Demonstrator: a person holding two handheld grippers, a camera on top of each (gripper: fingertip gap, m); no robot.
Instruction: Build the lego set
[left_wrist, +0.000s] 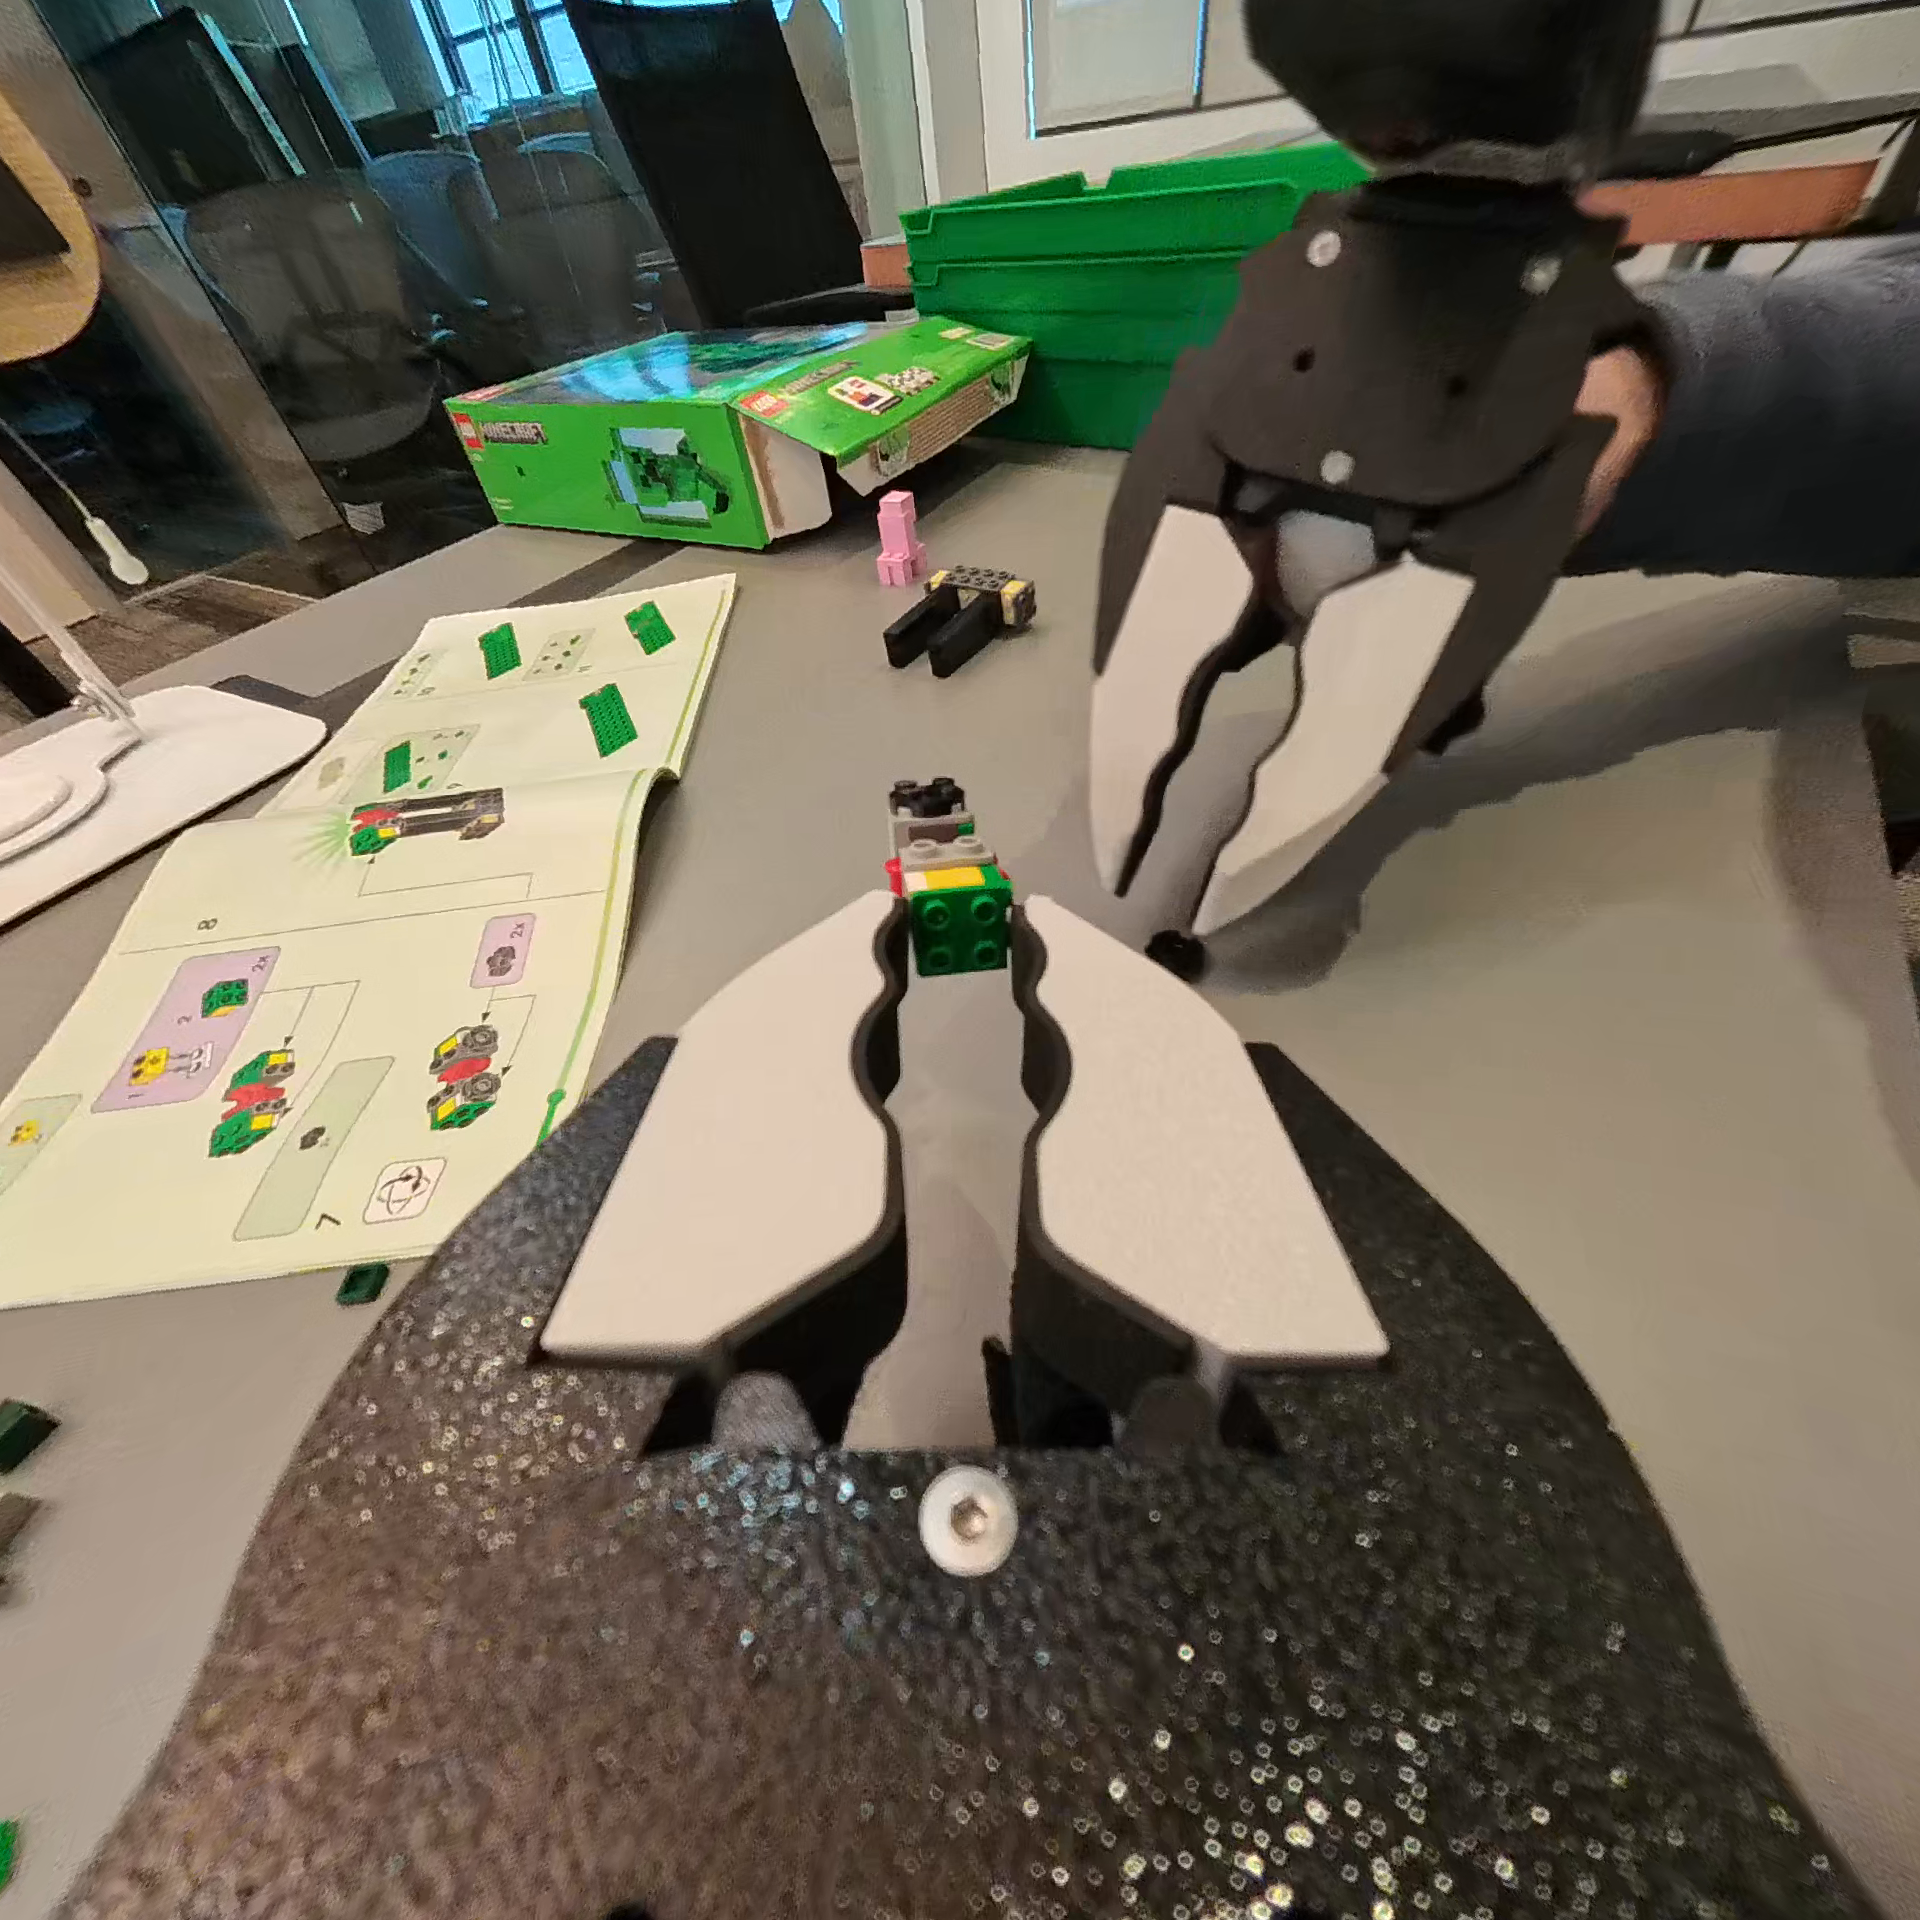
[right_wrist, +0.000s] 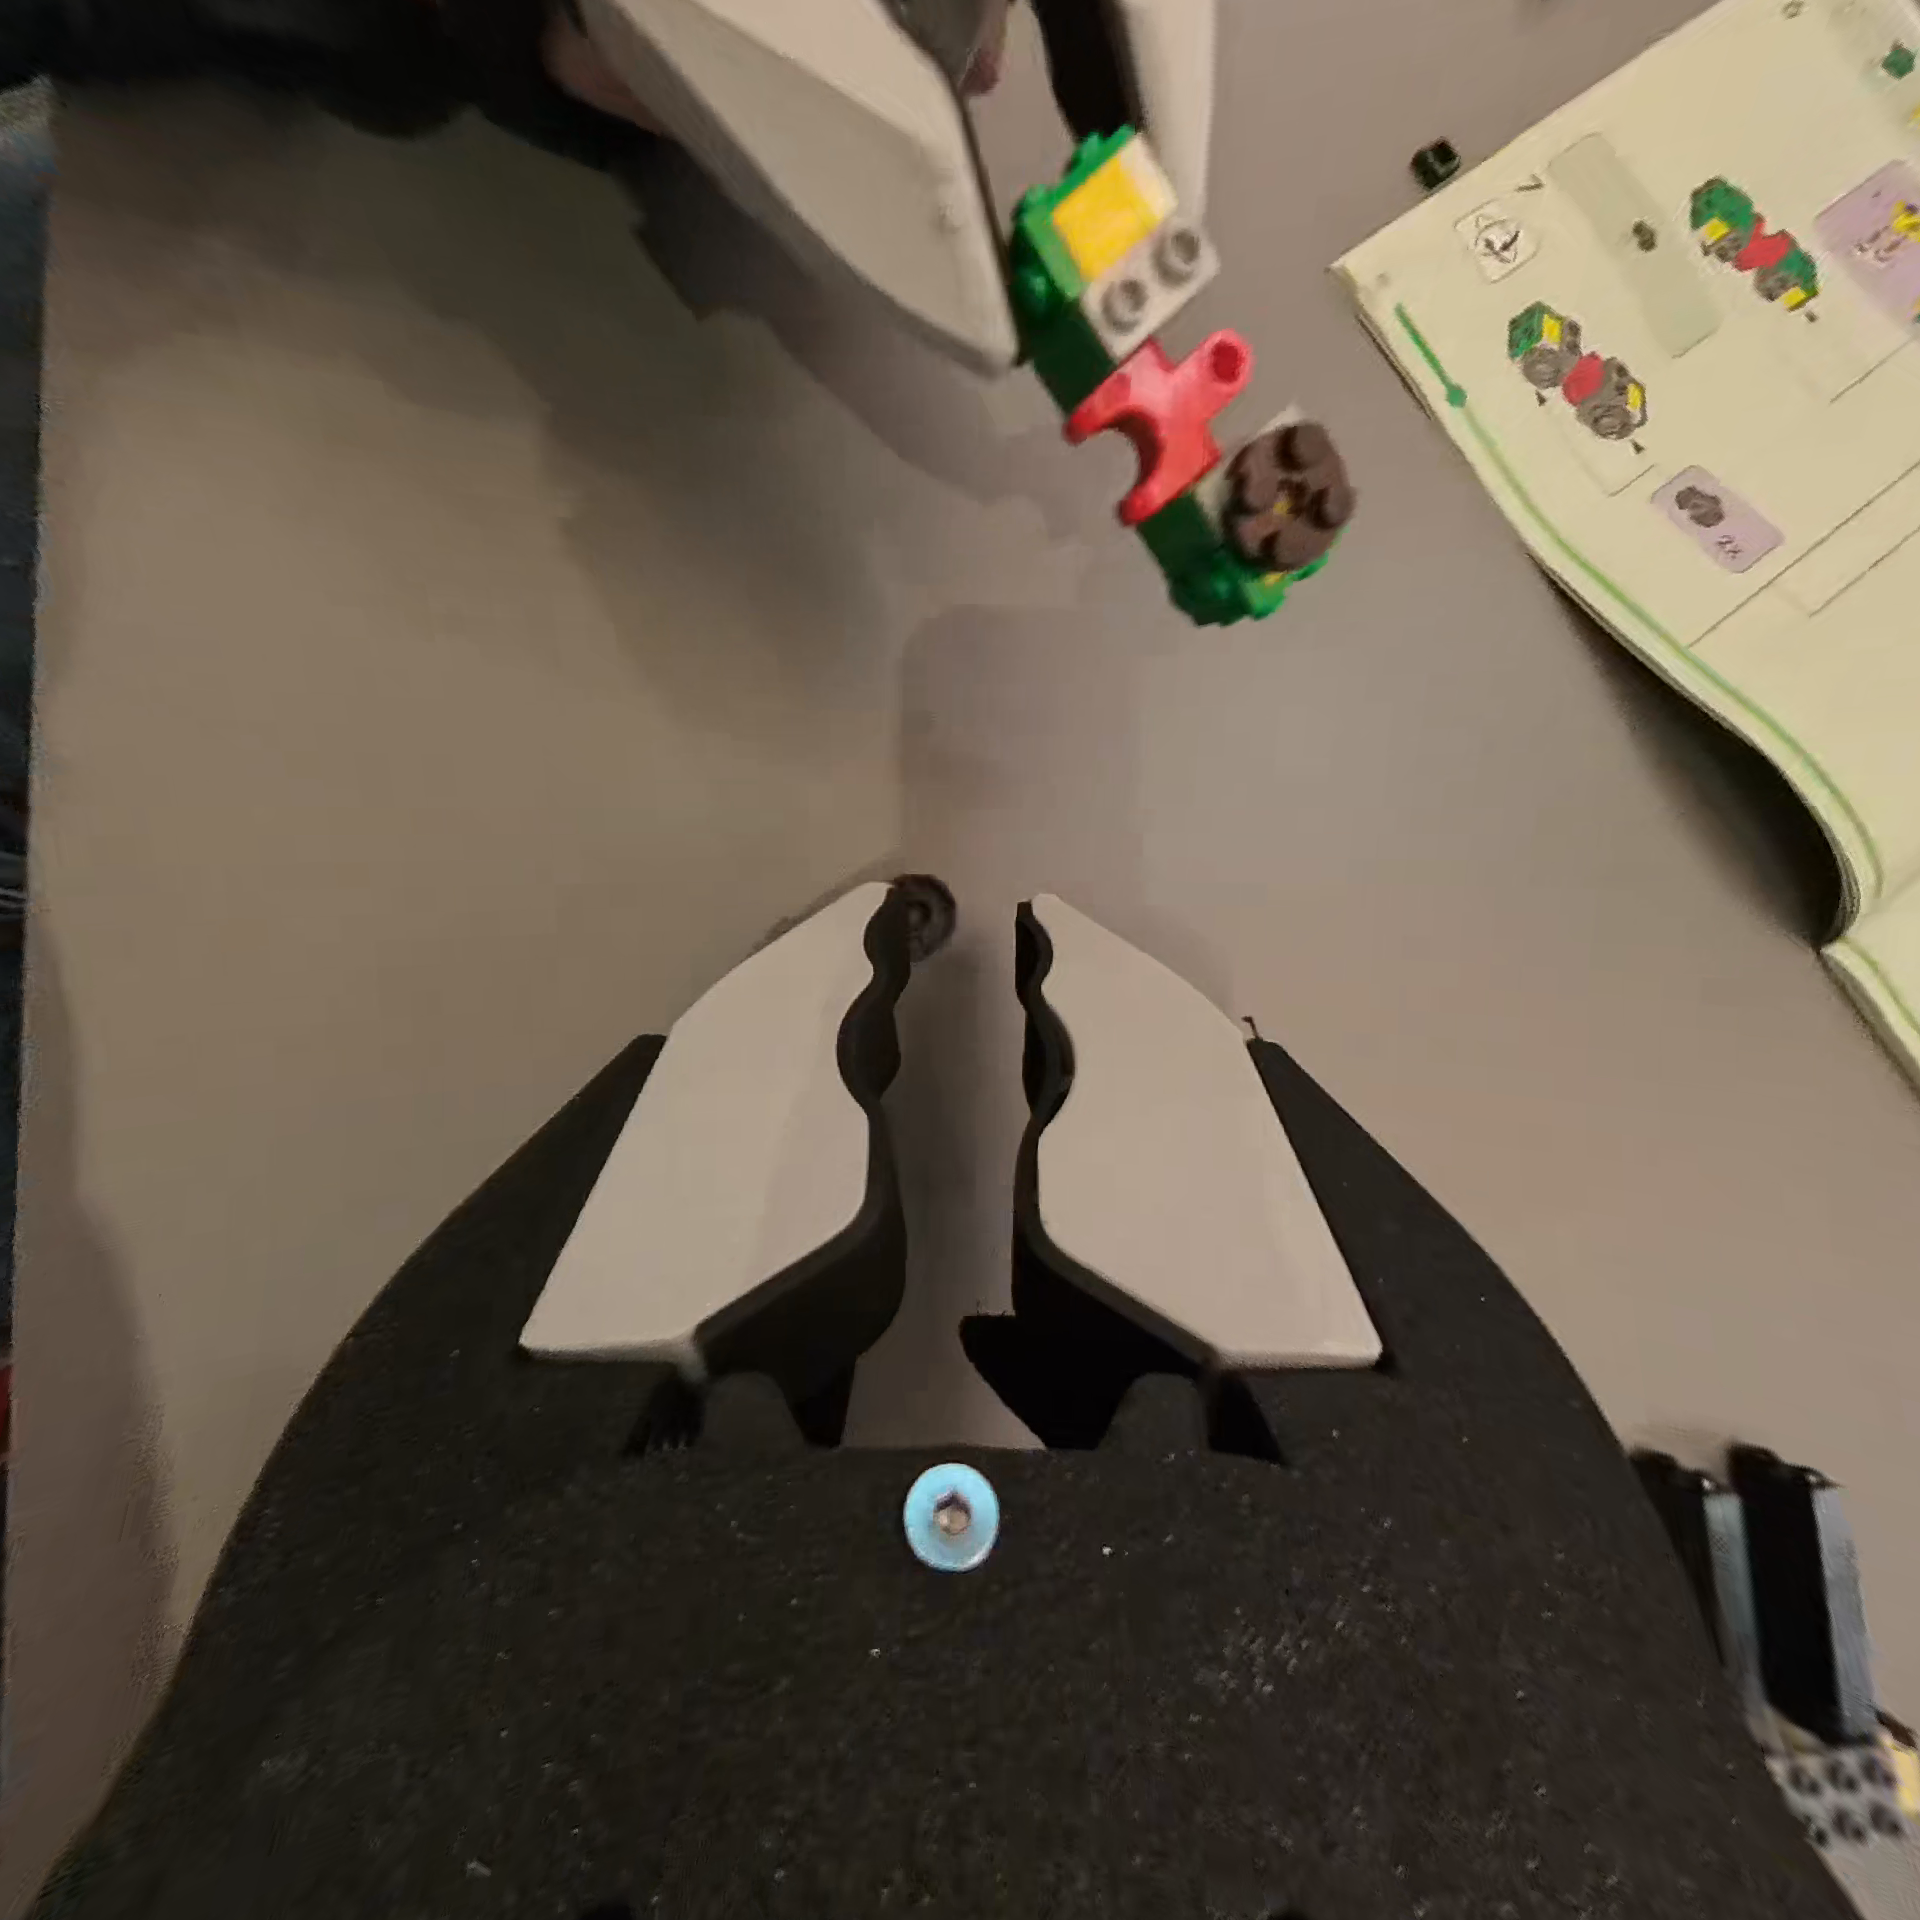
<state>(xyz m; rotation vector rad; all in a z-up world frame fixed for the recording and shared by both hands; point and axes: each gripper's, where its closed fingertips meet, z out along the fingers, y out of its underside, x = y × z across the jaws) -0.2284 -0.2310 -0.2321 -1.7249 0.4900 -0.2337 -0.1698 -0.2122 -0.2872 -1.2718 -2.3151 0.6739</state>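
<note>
On the far left of the grey tabletop (left_wrist: 1351, 1091) stood a white lamp base (left_wrist: 125, 769). Just right of it lay the open booklet (left_wrist: 343, 966), its pages showing building steps, with a small dark green piece (left_wrist: 362, 1282) at its near edge and more loose dark pieces (left_wrist: 21, 1434) at the left border. Beyond the booklet, farther back, sat the green box (left_wrist: 665, 447) with its flap open, and behind that a stack of green trays (left_wrist: 1081, 281).

Near the box stood a pink figure (left_wrist: 897, 538), and just right of it a black and grey sub-build (left_wrist: 961, 613) lay on the tabletop.

In the middle, the left gripper (left_wrist: 961, 935) had its jaws clenched on the green end of the build (left_wrist: 951, 883), a short row of green, yellow, grey and red bricks capped by a dark round piece at its far end. From the right wrist view the build (right_wrist: 1164, 384) appeared lifted off the tabletop, sticking out from the left gripper's fingers (right_wrist: 852, 187).

To the right, the right gripper (left_wrist: 1158, 914) pointed steeply down at the tabletop, held by a hand (left_wrist: 1616, 416) in a dark sleeve. Its jaws stood parted, grasping nothing. A small black round piece (right_wrist: 920, 914) lay on the tabletop touching one fingertip, well apart from the build.
</note>
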